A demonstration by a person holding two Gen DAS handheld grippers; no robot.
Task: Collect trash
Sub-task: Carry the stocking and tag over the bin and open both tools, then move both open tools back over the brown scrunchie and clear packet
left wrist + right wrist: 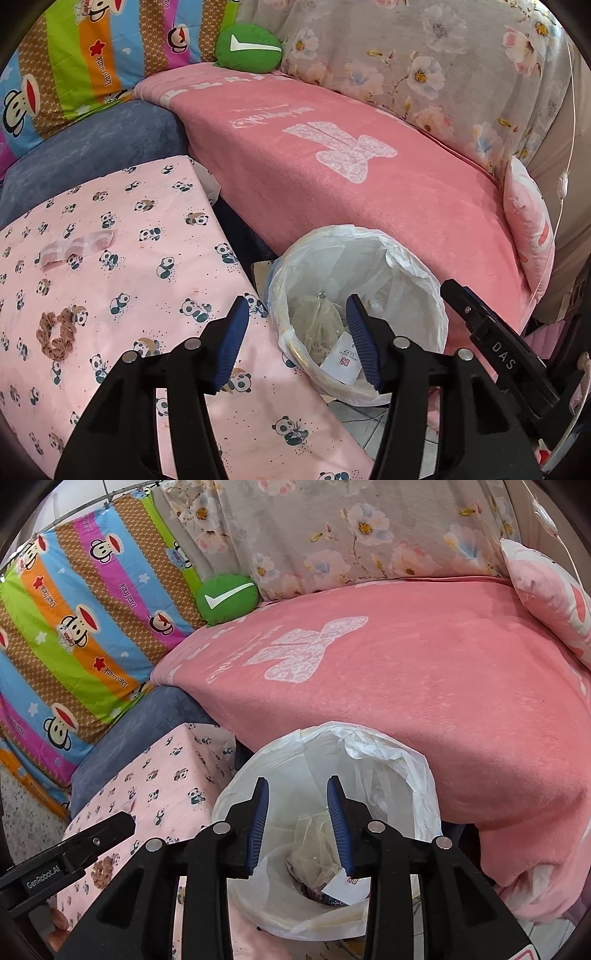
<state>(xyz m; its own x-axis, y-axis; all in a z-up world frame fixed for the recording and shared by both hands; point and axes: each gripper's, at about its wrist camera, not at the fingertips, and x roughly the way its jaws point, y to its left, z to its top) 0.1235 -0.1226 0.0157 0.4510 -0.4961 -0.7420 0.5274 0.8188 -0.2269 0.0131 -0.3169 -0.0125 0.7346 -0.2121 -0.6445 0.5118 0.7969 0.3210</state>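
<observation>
A bin lined with a white plastic bag (417, 280) stands between the panda-print table and the pink sofa. In it lie a crumpled clear wrapper (317, 325) and a white paper tag (341, 363). My left gripper (296, 300) hangs open over the bin's left rim, nothing between its blue pads. My right gripper (297, 781) is open straight above the bin (402, 760), also with nothing in it; the wrapper (314, 849) and tag (347, 886) lie below. A clear wrapper (77, 247) and a brown scrunchie (57, 334) rest on the table.
The table has a pink panda cloth (147, 266). A pink blanket (351, 177) covers the sofa seat, with a green cushion (247, 48) and floral cover behind. The right gripper's black frame (495, 343) sits close beside the bin. Tiled floor (354, 417) shows below.
</observation>
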